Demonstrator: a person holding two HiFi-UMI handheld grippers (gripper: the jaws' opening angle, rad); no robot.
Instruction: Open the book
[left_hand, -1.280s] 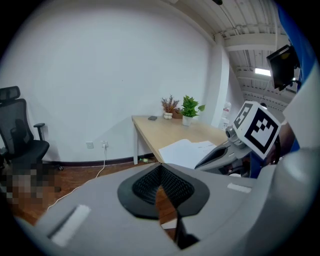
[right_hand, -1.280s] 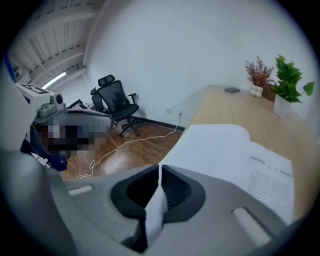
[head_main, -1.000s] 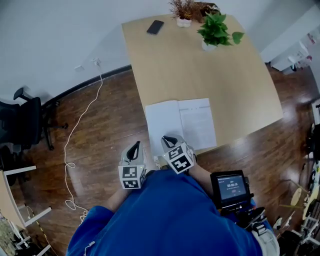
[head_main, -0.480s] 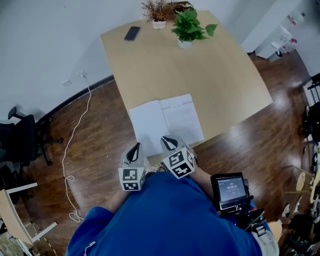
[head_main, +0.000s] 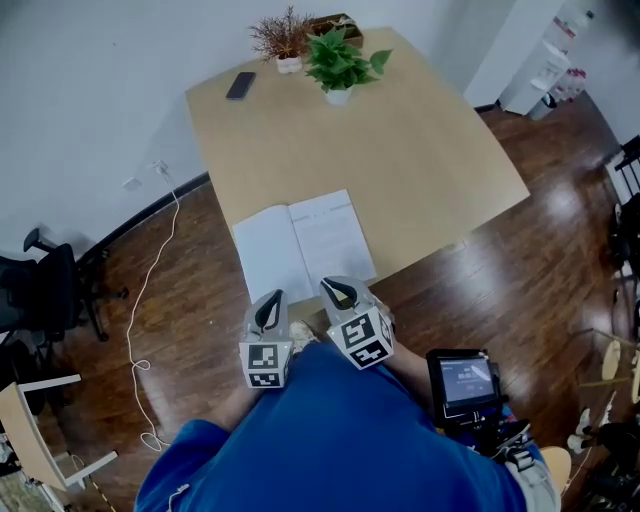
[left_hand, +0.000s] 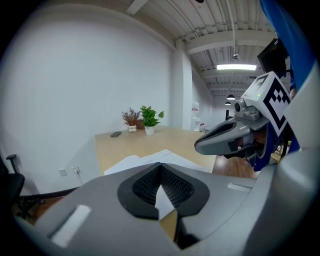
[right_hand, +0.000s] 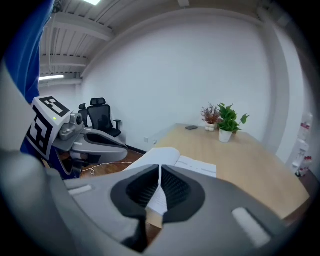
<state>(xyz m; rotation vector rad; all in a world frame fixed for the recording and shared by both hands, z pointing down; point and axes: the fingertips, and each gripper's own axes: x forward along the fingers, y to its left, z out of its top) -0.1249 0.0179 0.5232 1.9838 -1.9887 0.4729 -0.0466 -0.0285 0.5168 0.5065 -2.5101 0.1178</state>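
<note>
Book (head_main: 303, 248) open flat, same as before.

Book (head_main: 300, 245) on table (head_main: 430, 150), plants (head_main: 335, 62) and phone (head_main: 240, 85) behind.

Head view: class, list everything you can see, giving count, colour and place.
Table: one, light wood, centre.
Book: one, white, open, table's near edge.
Phone: one, dark, table's far left corner.
Green plant: one, white pot, far edge.
Dry plant: one, reddish-brown, beside the green plant.
Chair: one, black, floor, left.
Cable: one, white, floor, left.
Left tool: grey, shut, empty.
Right tool: grey, shut, empty.
</note>
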